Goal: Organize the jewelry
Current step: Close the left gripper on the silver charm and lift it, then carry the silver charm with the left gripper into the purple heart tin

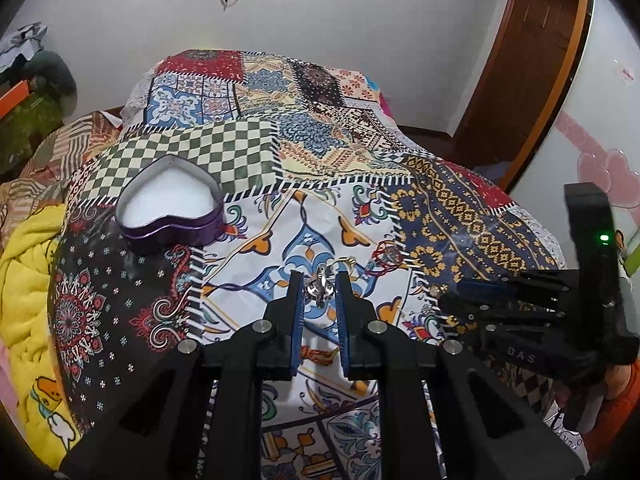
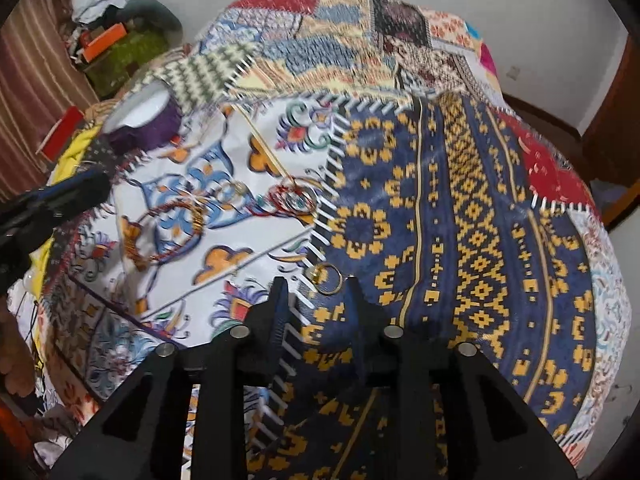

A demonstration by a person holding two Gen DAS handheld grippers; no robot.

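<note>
A big patchwork cloth (image 1: 320, 128) covers the whole bed, so the small shiny things lie on it where they are easy to reach.

Far to the left sits a purple heart-shaped tin (image 1: 170, 210). It has no lid on and shows a white pad inside. I think it waits there so the jewelry can go in.

The left gripper (image 1: 319, 286) points at the white part of the cloth. Its two fingers stand a little apart with a silver charm (image 1: 319, 290) right between them. I cannot tell if they pinch it yet or only stand on both sides of it. Just behind the charm lies a small gold ring (image 1: 346, 261).

The right gripper (image 2: 314, 286) is over the blue and yellow part, on the right. Its fingers are spread wide and hold nothing. A gold hoop (image 2: 329, 279) lies on the cloth just in front of them, so it looks like the next thing to grab.

Farther left lie a red thread bracelet (image 2: 176, 232) and a red cord with a ring (image 2: 298, 200), both blurry.
</note>
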